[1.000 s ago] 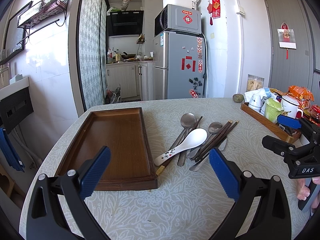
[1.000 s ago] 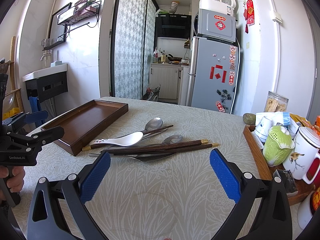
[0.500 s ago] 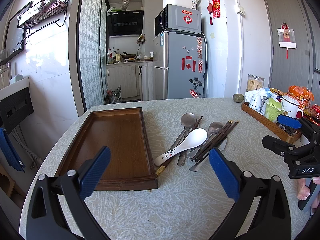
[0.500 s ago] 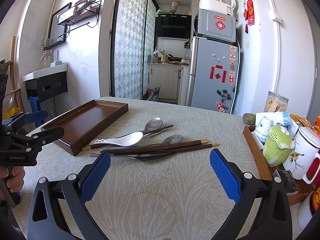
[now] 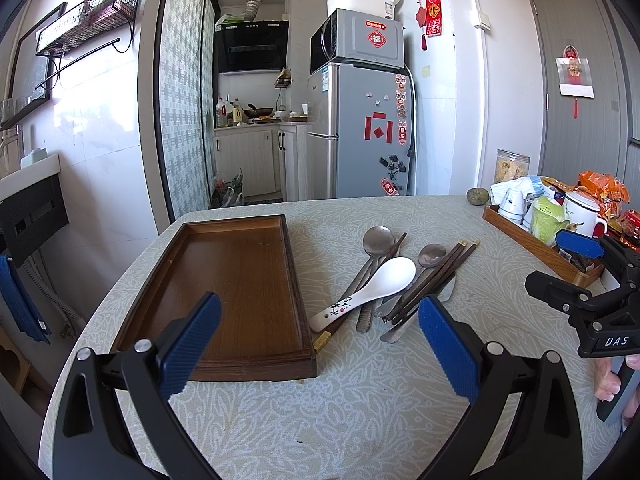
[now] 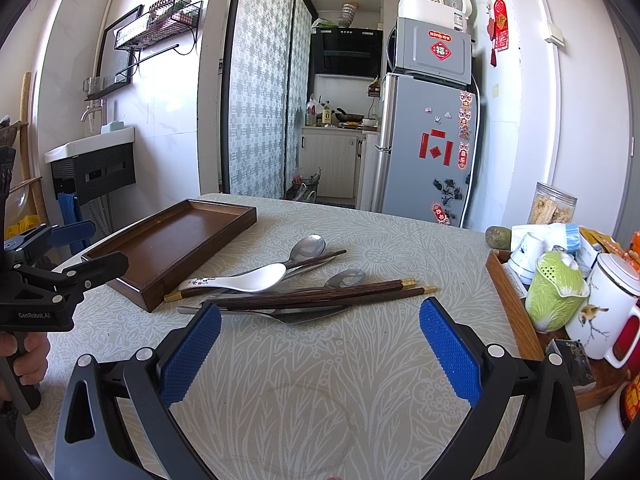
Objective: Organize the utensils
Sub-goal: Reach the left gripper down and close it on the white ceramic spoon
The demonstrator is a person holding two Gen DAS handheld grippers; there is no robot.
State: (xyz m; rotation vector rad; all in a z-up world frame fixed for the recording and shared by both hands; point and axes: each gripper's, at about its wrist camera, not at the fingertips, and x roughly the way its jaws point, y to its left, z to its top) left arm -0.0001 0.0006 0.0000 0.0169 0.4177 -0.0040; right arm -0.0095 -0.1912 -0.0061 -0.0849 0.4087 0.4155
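Note:
A dark wooden tray (image 5: 240, 280) (image 6: 172, 244) lies bare on the patterned tablecloth. Just right of it is a loose heap of utensils: a white ceramic spoon (image 5: 368, 292) (image 6: 240, 278), two metal spoons (image 5: 378, 236) (image 6: 310, 246), dark chopsticks (image 5: 436, 276) (image 6: 320, 298) and a knife (image 6: 288, 314). My left gripper (image 5: 318, 346) hovers open over the tray's near right corner, holding nothing. My right gripper (image 6: 318, 354) is open too, low over the cloth just short of the chopsticks. Each gripper shows at the edge of the other's view.
A second wooden tray (image 6: 516, 312) at the right holds a green cabbage-shaped pot (image 6: 554, 292), white mugs (image 6: 612, 312) and cups. Snack packets (image 5: 600, 188) and a jar (image 6: 554, 204) stand behind it. A hand (image 6: 24, 356) grips the left handle.

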